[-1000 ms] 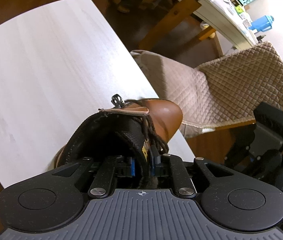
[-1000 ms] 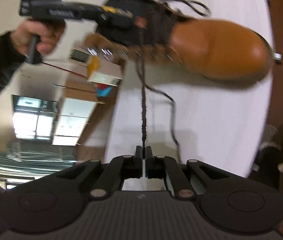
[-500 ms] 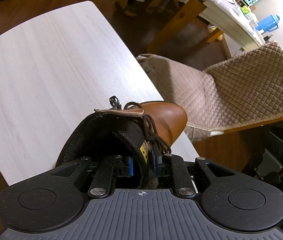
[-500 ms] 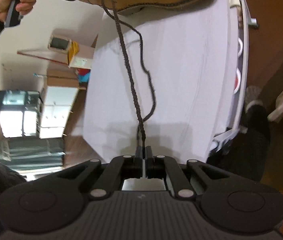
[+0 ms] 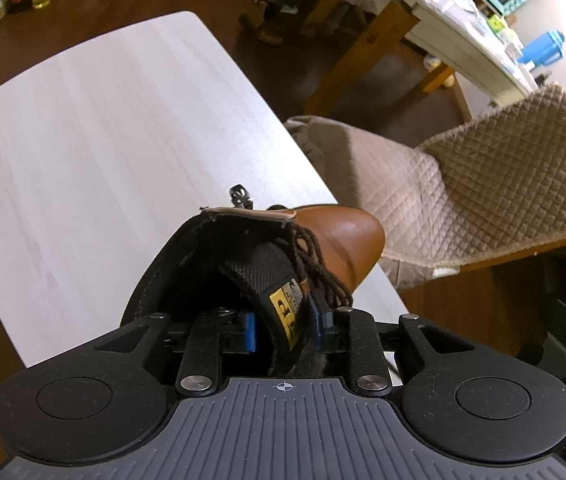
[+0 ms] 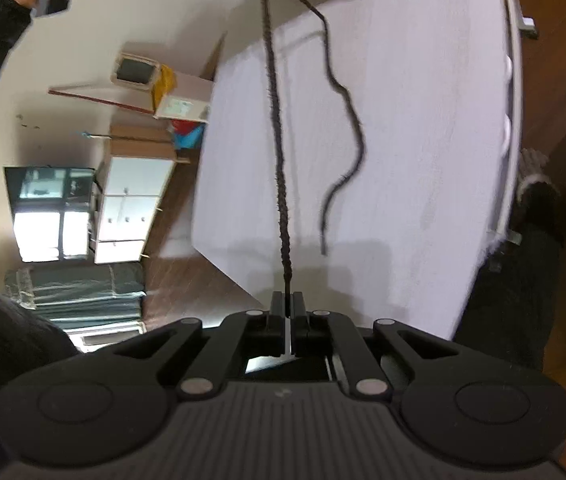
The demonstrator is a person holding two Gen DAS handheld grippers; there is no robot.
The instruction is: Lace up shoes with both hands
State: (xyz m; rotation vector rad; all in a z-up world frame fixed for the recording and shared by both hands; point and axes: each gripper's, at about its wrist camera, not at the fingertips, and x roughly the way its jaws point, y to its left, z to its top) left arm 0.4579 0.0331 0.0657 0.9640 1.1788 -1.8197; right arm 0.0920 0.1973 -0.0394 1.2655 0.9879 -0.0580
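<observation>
The brown boot [image 5: 339, 240] stands at the near right edge of the white surface [image 5: 103, 140], toe pointing away. The left claw [image 5: 283, 330] straddles the boot's black tongue [image 5: 279, 280]; its jaws have just been opening, and the blue pads [image 5: 249, 332] now stand slightly off the tongue with the tongue between them, so the boot looks barely steadied, if at all. In the right wrist view the right claw [image 6: 286, 306] is pressed together on the end of one dark lace [image 6: 277, 140], which runs taut and straight up to the boot at the top edge; the other lace [image 6: 347, 120] lies slack in a wavy line on the surface to its right. The step in hand seems to be drawing this lace snug through its eyelet. To do it well, the pull should stay in line with the lace and steady, while the left claw re-pinches the tongue or collar so the boot does not slide off the near edge.
</observation>
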